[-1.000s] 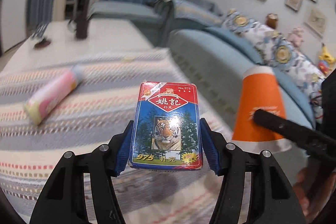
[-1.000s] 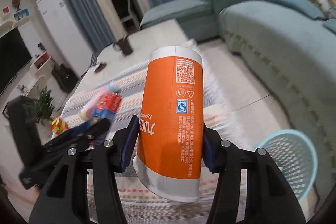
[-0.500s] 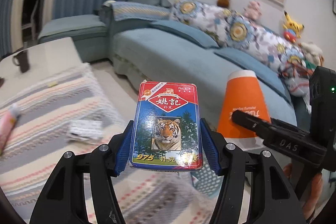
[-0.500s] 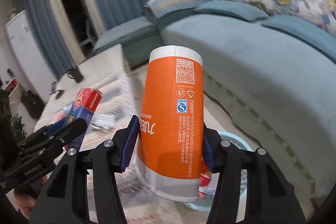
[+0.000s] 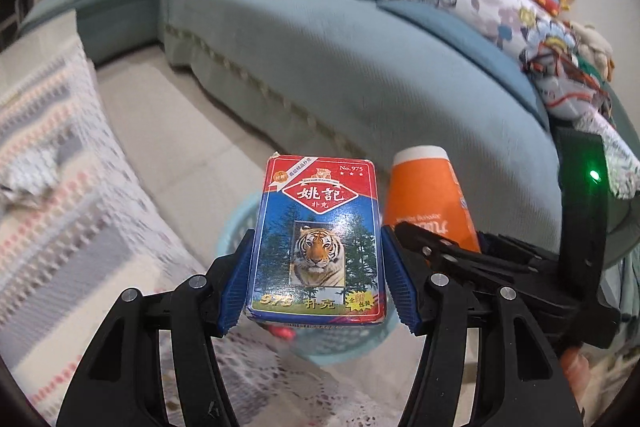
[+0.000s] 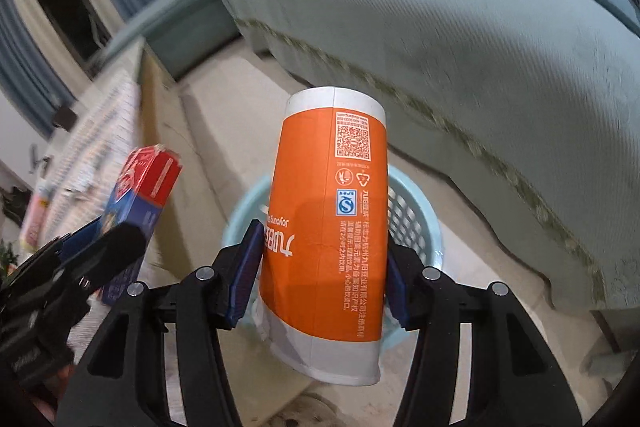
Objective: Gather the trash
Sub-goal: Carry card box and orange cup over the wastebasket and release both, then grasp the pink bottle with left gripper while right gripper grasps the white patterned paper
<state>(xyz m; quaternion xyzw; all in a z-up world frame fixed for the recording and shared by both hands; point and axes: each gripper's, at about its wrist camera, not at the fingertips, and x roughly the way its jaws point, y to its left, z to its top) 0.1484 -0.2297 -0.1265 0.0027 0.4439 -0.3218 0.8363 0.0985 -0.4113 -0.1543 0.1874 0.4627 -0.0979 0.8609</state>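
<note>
The left gripper (image 5: 316, 283) squeezes a card box (image 5: 318, 239) and the right gripper (image 6: 320, 267) an orange cup (image 6: 324, 227) – both hide most of the blue basket (image 6: 416, 223) beside the sofa (image 5: 360, 67).

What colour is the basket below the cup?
Light blue, with a lattice wall; the right wrist view shows it best.

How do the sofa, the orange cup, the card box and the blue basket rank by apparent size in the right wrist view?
1. sofa
2. orange cup, enlarged by nearness
3. blue basket, mostly hidden behind the cup, so unsure
4. card box
</note>
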